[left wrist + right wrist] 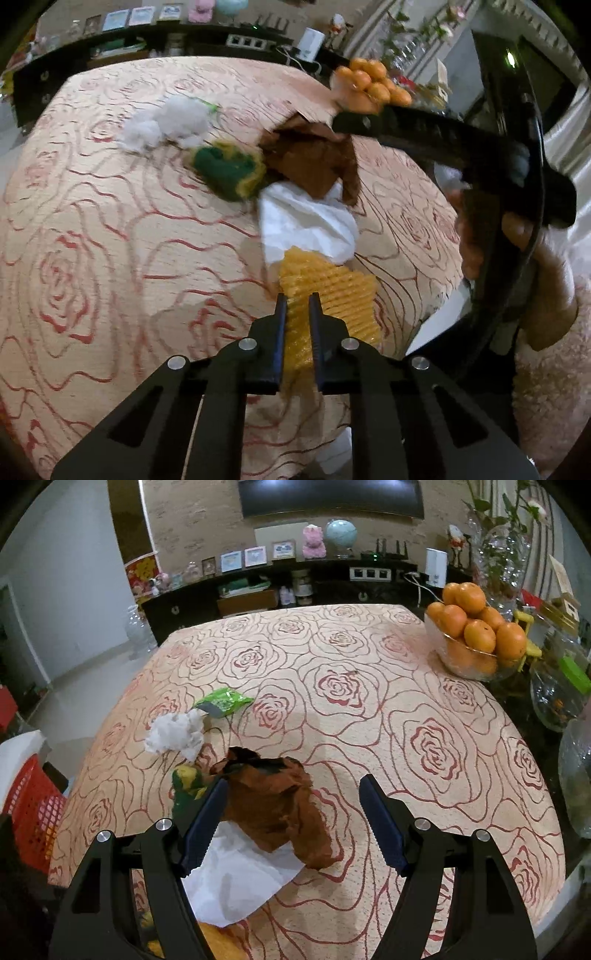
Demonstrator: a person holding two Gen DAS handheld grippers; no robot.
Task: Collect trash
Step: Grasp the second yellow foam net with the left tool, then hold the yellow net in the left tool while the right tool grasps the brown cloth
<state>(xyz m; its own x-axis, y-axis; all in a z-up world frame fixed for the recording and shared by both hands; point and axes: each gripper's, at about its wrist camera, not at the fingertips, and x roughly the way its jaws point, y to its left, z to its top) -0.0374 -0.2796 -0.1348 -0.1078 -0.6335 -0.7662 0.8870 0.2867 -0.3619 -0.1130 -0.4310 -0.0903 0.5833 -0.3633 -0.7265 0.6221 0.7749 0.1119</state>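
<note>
Tablecloth (351, 657) bare mid-table; orange bowl (476, 642) and glass jars (557, 694) crowd right edge

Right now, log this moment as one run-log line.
left tongs: shut on yellow foam net | right tongs: open over brown paper | white tissue, green wrapper: on table

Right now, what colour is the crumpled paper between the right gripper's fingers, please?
Brown, clearest in the right wrist view.
</note>
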